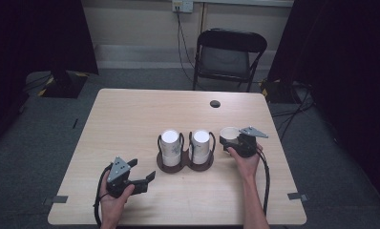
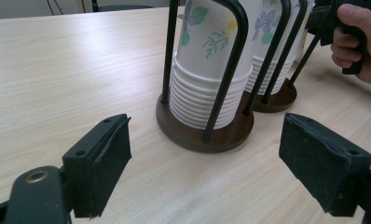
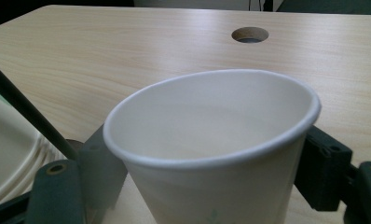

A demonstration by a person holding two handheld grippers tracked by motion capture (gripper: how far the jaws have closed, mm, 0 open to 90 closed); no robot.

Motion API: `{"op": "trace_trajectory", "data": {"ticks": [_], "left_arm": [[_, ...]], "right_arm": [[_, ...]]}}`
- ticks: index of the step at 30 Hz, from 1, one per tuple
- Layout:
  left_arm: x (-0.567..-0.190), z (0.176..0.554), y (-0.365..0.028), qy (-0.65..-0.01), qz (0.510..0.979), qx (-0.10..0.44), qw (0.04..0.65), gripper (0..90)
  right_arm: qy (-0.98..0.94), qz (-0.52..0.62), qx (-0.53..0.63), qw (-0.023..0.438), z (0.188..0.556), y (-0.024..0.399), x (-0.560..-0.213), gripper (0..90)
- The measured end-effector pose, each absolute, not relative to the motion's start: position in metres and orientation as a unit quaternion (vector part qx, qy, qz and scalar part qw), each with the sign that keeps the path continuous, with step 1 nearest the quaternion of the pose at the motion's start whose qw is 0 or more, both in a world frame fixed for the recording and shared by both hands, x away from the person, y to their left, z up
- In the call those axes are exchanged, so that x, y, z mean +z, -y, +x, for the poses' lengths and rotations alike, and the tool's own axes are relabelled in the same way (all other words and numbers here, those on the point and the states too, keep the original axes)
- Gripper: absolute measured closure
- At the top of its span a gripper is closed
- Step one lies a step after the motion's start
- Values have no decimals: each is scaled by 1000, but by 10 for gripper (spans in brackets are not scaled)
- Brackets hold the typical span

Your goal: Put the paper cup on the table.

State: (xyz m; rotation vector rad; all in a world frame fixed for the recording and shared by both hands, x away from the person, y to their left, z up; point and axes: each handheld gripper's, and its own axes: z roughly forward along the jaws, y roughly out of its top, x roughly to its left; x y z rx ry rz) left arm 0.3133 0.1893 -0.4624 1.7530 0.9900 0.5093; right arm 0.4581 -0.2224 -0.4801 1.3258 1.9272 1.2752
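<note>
Paper cup (image 3: pixel 211 154) clamped upright in right gripper (image 1: pixel 237 139) at 3 o'clock of cup holder (image 1: pixel 185 163); left gripper (image 1: pixel 139 172) empty, open; we judge light squeeze avoids crushing.

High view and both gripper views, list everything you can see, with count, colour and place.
table: one, light wood, centre, with a round cable hole near its far edge
cup holder: one, dark brown double base with black wire loops, table centre
cup stacks: two, white with floral print, upside down in the holder
single cup: one, white, upright, gripped right of the holder
folding chair: one, black, behind the table
left tongs: black, open, near-left of the holder
right tongs: black, shut on the cup
</note>
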Motion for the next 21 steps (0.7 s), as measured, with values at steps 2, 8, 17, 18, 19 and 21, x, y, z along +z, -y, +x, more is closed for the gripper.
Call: {"op": "trace_trajectory", "data": {"ticks": [2,8,17,18,19,21], "left_arm": [[-461,313,-189,-411,726,210,509,162],[-459,315,-193,-418,722,213,509,162],[-461,317,-192,-422,720,214,507,163],[-461,318,-192,-423,720,213,507,163],[-460,318,-191,-423,720,213,507,163],[-461,318,-191,-424,721,213,504,163]], "right_arm": [[-706,481,462,239,458,222,-480,233],[-716,477,443,252,455,223,-484,256],[-706,494,444,244,455,233,-492,244],[-707,494,443,244,456,232,-492,241],[-707,495,442,245,456,232,-492,231],[-708,494,441,244,457,232,-494,208]]}}
